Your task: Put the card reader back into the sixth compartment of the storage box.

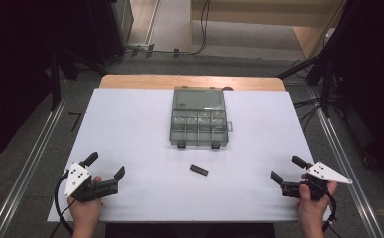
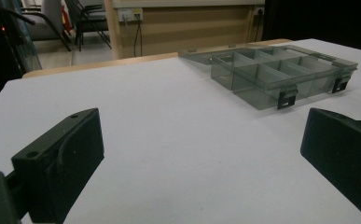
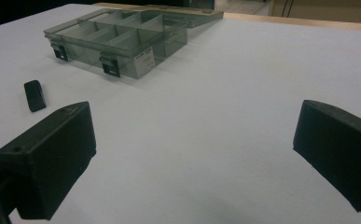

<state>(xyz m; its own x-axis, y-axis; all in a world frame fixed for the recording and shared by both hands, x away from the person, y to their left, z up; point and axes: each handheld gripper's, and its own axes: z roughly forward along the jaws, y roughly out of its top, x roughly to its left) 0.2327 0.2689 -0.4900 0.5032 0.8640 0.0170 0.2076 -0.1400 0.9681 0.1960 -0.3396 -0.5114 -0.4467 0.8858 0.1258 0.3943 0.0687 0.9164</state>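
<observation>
A smoky clear compartment box point(image 1: 198, 124) lies open at the table's middle back, lid folded away, its compartments looking empty; it also appears as the box point(image 2: 281, 74) and the box point(image 3: 117, 39). A small black bar point(image 1: 199, 169) lies on the white tabletop just in front of the box, seen too as the bar point(image 3: 34, 95). My left gripper point(image 1: 105, 166) rests near the front left corner, open and holding nothing. My right gripper point(image 1: 288, 168) rests near the front right corner, open too, nothing between its jaws.
The white tabletop point(image 1: 140, 148) ends close to both hands at the front edge. A wooden strip point(image 1: 189, 82) runs along the far edge. Metal rails point(image 1: 26, 158) flank the table on the floor, with cables and dark stands beyond.
</observation>
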